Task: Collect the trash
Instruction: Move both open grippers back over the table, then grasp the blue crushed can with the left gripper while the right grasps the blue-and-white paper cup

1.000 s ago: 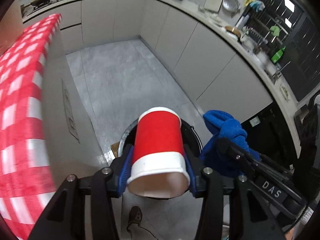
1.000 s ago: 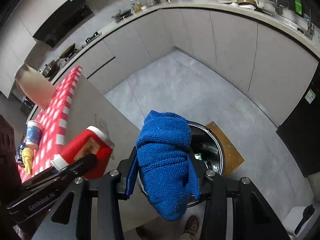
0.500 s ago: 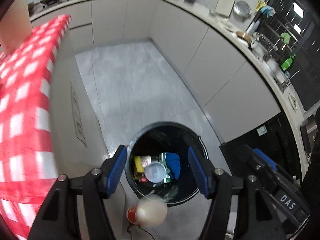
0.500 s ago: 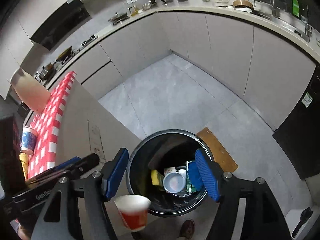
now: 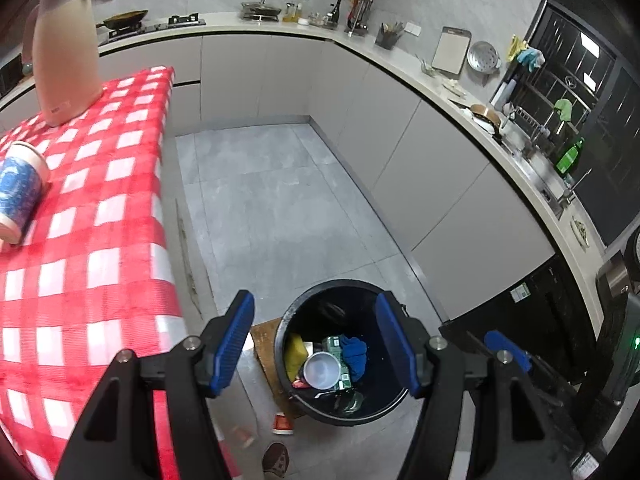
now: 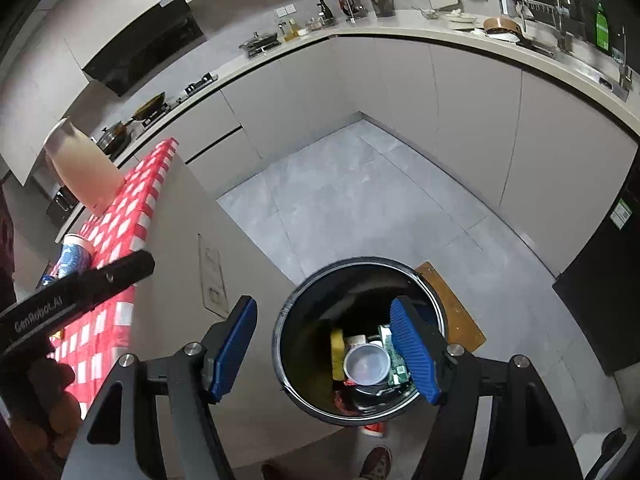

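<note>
Claws come first in both wrist views. The left claw (image 5: 316, 344) has its 2 blue pads spread wide apart and grips nothing. The right claw (image 6: 326, 350) is likewise spread and bare. Both hang over a black trash bin (image 5: 288, 324) that stands on the grey floor (image 5: 272, 208).

Inside the bin lie a yellow sponge (image 5: 295, 354), a clear plastic cup (image 5: 321, 370) with its mouth up, a green printed packet (image 5: 335, 345) and a blue cloth (image 5: 354, 354). A brown board (image 6: 454, 308) sits on the floor under the bin's right side.

Just outside the bin, on the floor at its near edge, lies a red paper cup (image 5: 283, 423); it is not in the bin. A shoe (image 5: 276, 460) shows at the bottom edge, near that cup.

To the left is a worktop (image 5: 80, 288) under a red and white checked cloth. Further along it, a blue patterned cup (image 5: 18, 192) lies on its side, and a pale jug (image 5: 64, 44) stands upright at the far end.

Beyond, grey cabinets (image 5: 400, 140) curve round the far and right sides of the kitchen.

The step in hand looks like a drop at the bin, with 1 item landed outside. The next move probably calls for lowering a claw to the red cup on the floor, or reaching left to the blue cup.
</note>
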